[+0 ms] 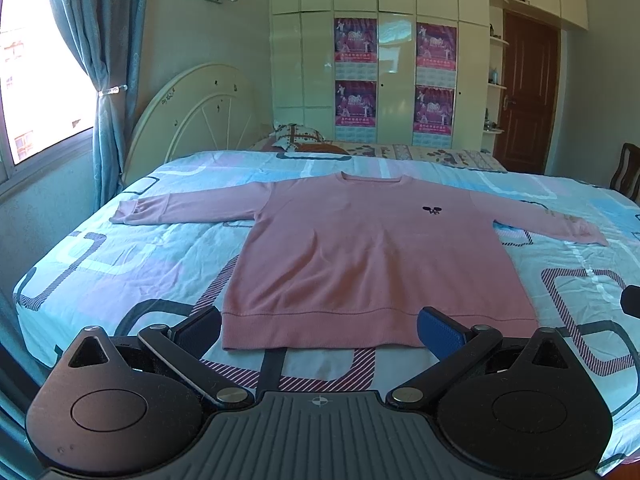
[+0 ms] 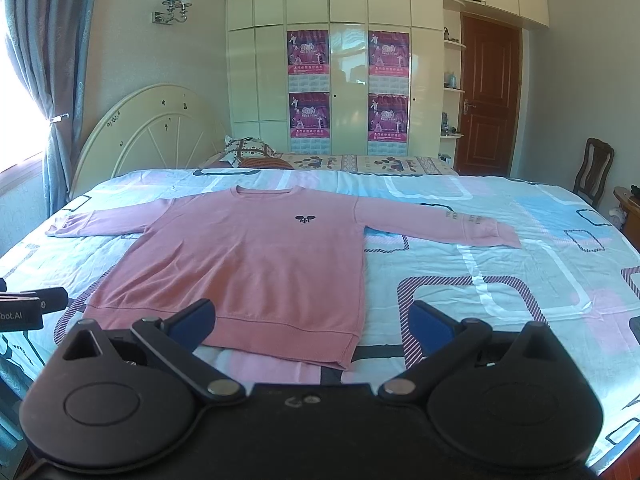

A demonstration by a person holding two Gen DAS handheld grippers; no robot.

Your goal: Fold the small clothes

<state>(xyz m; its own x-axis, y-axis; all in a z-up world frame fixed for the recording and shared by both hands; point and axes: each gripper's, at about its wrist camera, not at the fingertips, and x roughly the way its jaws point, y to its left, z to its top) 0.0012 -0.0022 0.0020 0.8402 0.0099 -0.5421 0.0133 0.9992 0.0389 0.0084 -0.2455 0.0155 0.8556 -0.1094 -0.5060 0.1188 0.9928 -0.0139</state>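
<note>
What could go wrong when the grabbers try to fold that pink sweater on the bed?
The pink sweater lies flat on a soft bedsheet, so open jaws could pinch the sheet along with the hem and drag it. Both sleeves are spread wide; one could flop crooked and spoil the fold. The left gripper and right gripper hover close side by side and might bump.
</note>
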